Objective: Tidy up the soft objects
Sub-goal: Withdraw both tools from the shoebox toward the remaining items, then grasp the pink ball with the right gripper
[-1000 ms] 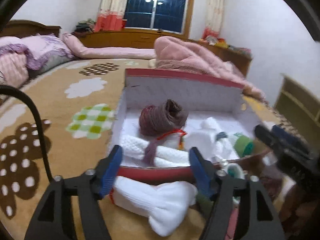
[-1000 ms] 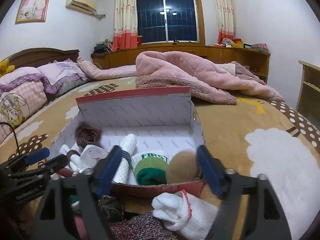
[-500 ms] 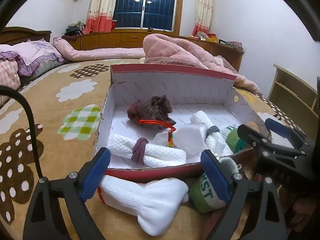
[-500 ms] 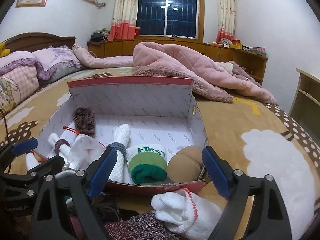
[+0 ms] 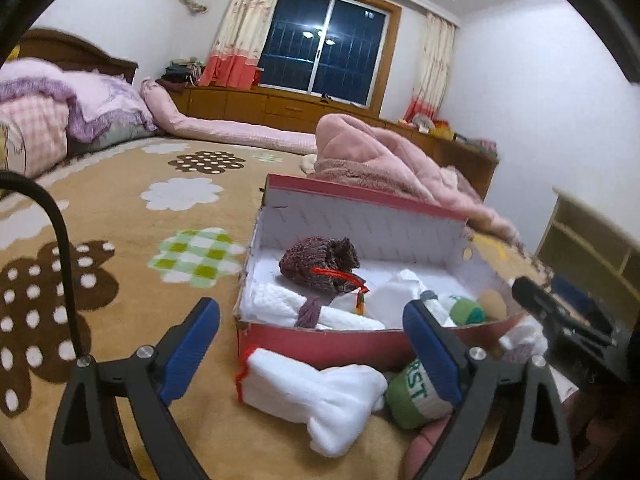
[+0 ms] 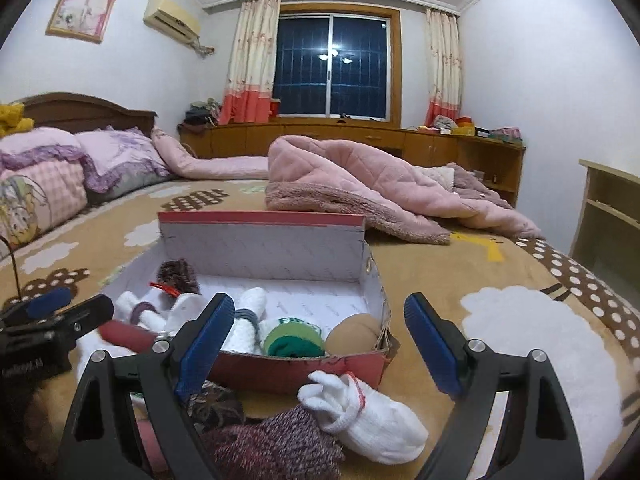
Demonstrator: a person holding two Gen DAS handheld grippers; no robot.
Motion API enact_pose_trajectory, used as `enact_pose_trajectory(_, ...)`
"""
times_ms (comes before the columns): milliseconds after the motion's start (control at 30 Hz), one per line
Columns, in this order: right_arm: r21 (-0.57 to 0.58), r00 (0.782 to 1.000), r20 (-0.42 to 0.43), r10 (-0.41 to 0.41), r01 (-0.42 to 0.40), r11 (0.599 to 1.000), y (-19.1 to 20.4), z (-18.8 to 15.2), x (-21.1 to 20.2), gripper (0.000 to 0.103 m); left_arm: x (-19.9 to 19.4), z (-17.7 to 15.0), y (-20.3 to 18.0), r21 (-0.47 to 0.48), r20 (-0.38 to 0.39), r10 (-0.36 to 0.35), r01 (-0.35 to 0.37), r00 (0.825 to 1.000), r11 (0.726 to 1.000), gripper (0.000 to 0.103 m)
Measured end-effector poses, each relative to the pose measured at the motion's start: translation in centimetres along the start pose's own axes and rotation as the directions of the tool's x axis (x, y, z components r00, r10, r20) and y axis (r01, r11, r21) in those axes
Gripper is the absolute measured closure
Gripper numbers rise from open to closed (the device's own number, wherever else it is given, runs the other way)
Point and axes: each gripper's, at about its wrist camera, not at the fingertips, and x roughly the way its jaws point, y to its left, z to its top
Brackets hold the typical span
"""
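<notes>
A red shoebox with a white inside lies open on the bed. It holds a maroon knitted roll, a white roll with a purple band, a green-topped roll and a tan ball. My left gripper is open before the box's front wall, above a white sock bundle and a green "FIRST" roll, touching neither. My right gripper is open too, over a white red-trimmed sock and a maroon knit piece.
The box rests on a tan bedspread with flower patches. A pink quilt is heaped behind the box, pillows lie far left, and a wooden shelf stands at the right. A black cable arcs at the left.
Both grippers have drawn back from the box, which now looks smaller. The left jaws have spread wider. The green "FIRST" roll now shows in front of the box.
</notes>
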Motion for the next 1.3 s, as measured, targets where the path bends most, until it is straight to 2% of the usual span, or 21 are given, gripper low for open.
enact_pose_trajectory(100, 0.007, 1.0, 0.012, 0.019, -0.019, 1.0, -0.3, -0.2, -1.0, 0.01, -1.0, -0.4, 0.7, -0.021, -0.008, -0.034, 0.034, 0.999, 0.999, 0.007)
enact_pose_trajectory(167, -0.002, 1.0, 0.001, 0.02, -0.02, 1.0, -0.5, -0.3, -1.4, 0.004, -1.8, -1.1, 0.8, -0.001, -0.008, -0.04, 0.04, 0.999, 0.999, 0.007)
enact_pose_trajectory(300, -0.034, 1.0, -0.003, 0.017, -0.018, 0.999, -0.7, -0.4, -2.4, 0.004, -2.3, -3.7, -1.3, 0.185, -0.076, 0.017, -0.002, 0.997, 0.983, 0.007)
enact_pose_trajectory(367, -0.059, 1.0, -0.004, 0.016, -0.017, 0.998, -0.6, -0.6, -2.8, 0.004, -3.2, -4.6, -2.0, 0.243, -0.038, 0.034, -0.024, 0.999, 0.97, 0.007)
enact_pose_trajectory(433, -0.075, 1.0, -0.007, 0.013, -0.013, 0.997, -0.4, -1.1, -3.5, 0.004, -4.7, -5.8, -1.8, 0.247, 0.019, 0.034, -0.038, 0.999, 0.968, 0.007)
enact_pose_trajectory(467, -0.079, 1.0, -0.015, 0.01, -0.011, 0.997, -0.3, -1.4, -3.9, 0.004, -4.9, -6.6, -1.6, 0.249, 0.024, 0.036, -0.041, 0.999, 0.968, 0.007)
enact_pose_trajectory(500, -0.078, 1.0, -0.022, 0.01, -0.012, 0.997, -0.3, -1.7, -4.2, 0.004, -5.1, -7.2, -1.4, 0.261, 0.025, 0.044, -0.049, 0.999, 0.964, 0.012)
enact_pose_trajectory(600, -0.041, 0.999, -0.045, 0.016, -0.018, 0.999, -0.3, -2.4, -5.3, 0.004, -6.0, -7.8, -1.8, 0.297, 0.086, 0.053, -0.076, 0.995, 0.952, 0.012)
enact_pose_trajectory(733, 0.001, 0.997, -0.069, 0.041, -0.042, 0.999, 0.0, -3.4, -6.7, 0.004, -5.8, -7.6, -0.3, 0.22, 0.061, 0.064, -0.076, 0.996, 0.972, 0.012)
enact_pose_trajectory(867, 0.005, 0.985, -0.138, 0.104, -0.105, 0.994, 0.5, -4.6, -7.4, 0.004, -6.1, -7.0, 1.7, 0.115, 0.059, 0.058, -0.065, 0.997, 0.991, 0.012)
enact_pose_trajectory(933, 0.017, 0.976, -0.17, 0.14, -0.139, 0.99, 0.6, -5.1, -7.6, 0.004, -6.5, -6.6, 2.8, 0.057, 0.066, 0.104, -0.108, 0.992, 0.993, 0.012)
enact_pose_trajectory(967, 0.02, 0.971, -0.181, 0.156, -0.155, 0.988, 0.7, -5.4, -7.6, 0.004, -6.9, -6.6, 3.4, 0.025, 0.075, 0.159, -0.161, 0.985, 0.987, 0.012)
enact_pose_trajectory(1067, -0.002, 0.956, -0.22, 0.193, -0.198, 0.98, 1.4, -6.6, -7.1, 0.004, -8.2, -6.0, 5.5, -0.105, 0.096, 0.327, -0.318, 0.94, 0.942, 0.012)
enact_pose_trajectory(1100, -0.014, 0.949, -0.242, 0.203, -0.213, 0.977, 1.8, -7.0, -6.7, 0.004, -8.8, -5.5, 6.5, -0.159, 0.102, 0.341, -0.324, 0.934, 0.933, 0.012)
enact_pose_trajectory(1133, -0.023, 0.944, -0.257, 0.208, -0.221, 0.975, 2.2, -7.3, -6.4, 0.004, -9.1, -5.1, 6.9, -0.166, 0.106, 0.346, -0.327, 0.932, 0.93, 0.011)
enact_pose_trajectory(1167, -0.029, 0.939, -0.271, 0.211, -0.227, 0.974, 2.6, -7.6, -6.1, 0.004, -9.1, -4.5, 7.3, -0.15, 0.085, 0.354, -0.34, 0.931, 0.929, 0.01)
enact_pose_trajectory(1200, -0.04, 0.933, -0.286, 0.218, -0.239, 0.97, 3.1, -7.8, -5.7, 0.004, -8.8, -3.7, 7.7, -0.107, 0.025, 0.336, -0.332, 0.941, 0.937, 0.01)
enact_pose_trajectory(1267, -0.091, 0.932, -0.288, 0.219, -0.254, 0.963, 4.4, -7.9, -5.4, 0.005, -8.6, -3.1, 8.0, -0.09, -0.044, 0.277, -0.28, 0.96, 0.956, 0.011)
enact_pose_trajectory(1300, -0.11, 0.933, -0.278, 0.227, -0.266, 0.958, 4.8, -7.8, -5.4, 0.006, -8.9, -2.8, 8.0, -0.104, -0.079, 0.196, -0.203, 0.977, 0.974, 0.011)
